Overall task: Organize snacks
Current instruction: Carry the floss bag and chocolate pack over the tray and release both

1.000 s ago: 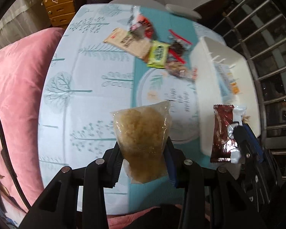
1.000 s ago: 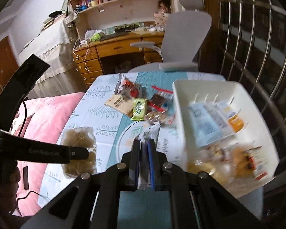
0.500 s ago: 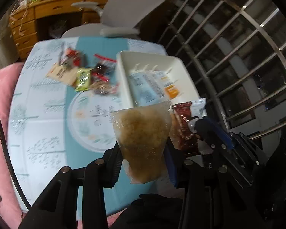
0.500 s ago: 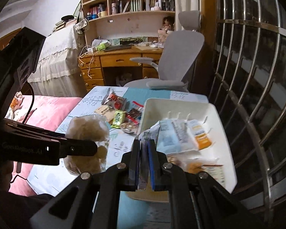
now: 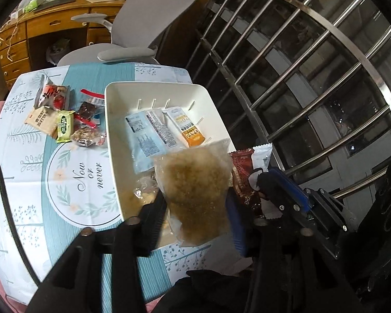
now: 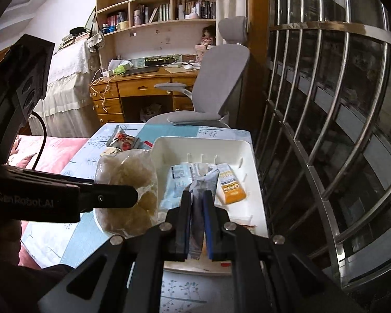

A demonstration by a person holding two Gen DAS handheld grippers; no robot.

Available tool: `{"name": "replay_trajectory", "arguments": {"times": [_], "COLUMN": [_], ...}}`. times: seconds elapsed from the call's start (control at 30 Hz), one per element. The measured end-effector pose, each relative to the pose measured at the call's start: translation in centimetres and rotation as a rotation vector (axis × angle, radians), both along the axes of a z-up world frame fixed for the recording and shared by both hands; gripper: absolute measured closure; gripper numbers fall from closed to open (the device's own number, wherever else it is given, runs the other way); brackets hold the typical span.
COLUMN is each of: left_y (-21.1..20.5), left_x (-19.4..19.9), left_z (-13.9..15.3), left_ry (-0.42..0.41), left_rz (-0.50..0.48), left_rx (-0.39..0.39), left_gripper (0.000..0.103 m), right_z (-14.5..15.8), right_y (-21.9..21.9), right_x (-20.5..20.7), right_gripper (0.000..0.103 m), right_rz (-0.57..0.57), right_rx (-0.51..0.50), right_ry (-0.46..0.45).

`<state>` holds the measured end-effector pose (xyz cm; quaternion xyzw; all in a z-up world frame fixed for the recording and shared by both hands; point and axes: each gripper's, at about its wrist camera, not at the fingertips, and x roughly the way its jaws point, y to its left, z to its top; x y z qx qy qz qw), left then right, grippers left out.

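My left gripper [image 5: 195, 208] is shut on a clear bag of golden-brown snack [image 5: 195, 187] and holds it over the near end of the white bin [image 5: 117, 130]. The bag also shows in the right wrist view [image 6: 127, 190]. My right gripper [image 6: 197, 208] is shut on a dark red snack wrapper [image 5: 243, 180], seen edge-on between its jaws [image 6: 198, 221], over the bin's near right side [image 6: 255, 182]. The bin holds a blue packet [image 5: 143, 135], an orange carton [image 5: 187, 127] and smaller packets. Several loose snacks [image 5: 65, 120] lie on the table left of the bin.
The table has a blue-and-white cloth [image 5: 73, 177]. A grey office chair [image 5: 143, 26] and a wooden desk [image 6: 143, 86] stand behind it. Metal window bars [image 5: 312, 78] run close along the right. A pink cushion [image 6: 52, 151] lies at the left.
Both grippers have moved right from above the tablecloth to above the white bin, each keeping its snack. The bin now sits straight ahead of both.
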<state>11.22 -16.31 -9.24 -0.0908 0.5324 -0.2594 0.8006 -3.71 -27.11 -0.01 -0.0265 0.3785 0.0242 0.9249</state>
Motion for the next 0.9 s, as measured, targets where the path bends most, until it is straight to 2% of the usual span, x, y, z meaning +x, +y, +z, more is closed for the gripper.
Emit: {"name": "replay_trajectory", "arguments": {"times": [0.03,0.07,0.13,0.2,0.67,0.8,0.9], "left_y": [-0.4,-0.6,-0.7,-0.5,3.9,6.3,8.5], "left_x": [0.1,0.1,0.1,0.2,0.9,1.3,1.4], "left_z": [0.0,0.1,0.3,0.3,-2.3,-5.0,-6.4], "left_ry": [-0.005,-0.015,-0.041,-0.042,0.076,0.189,0.253], "left_rz": [0.007,0.017,0.031,0.043,0.174,0.213,0.245], "left_rx": [0.027,0.047,0.068,0.077,0.148,0.222,0.246], "left_gripper": [0.028,0.026,0.026,0.026,0.025,0.024,0.024], "right_z": [-0.1,-0.4,-0.7,-0.9,-3.3,-4.6,-6.0], "right_y": [-0.3,-0.7,-1.2,-1.7,0.3,1.6,3.1], "right_x": [0.2,0.6,0.9,1.0,2.9,3.9,4.5], "right_gripper": [0.088,0.071,0.049,0.049,0.049,0.048,0.048], "right_rz": [0.001,-0.001,-0.01,-0.006,0.014,0.03,0.035], "right_rx": [0.005,0.014,0.038,0.068,0.073,0.084,0.102], "right_ry": [0.008,0.03,0.054,0.062,0.182,0.256,0.326]}}
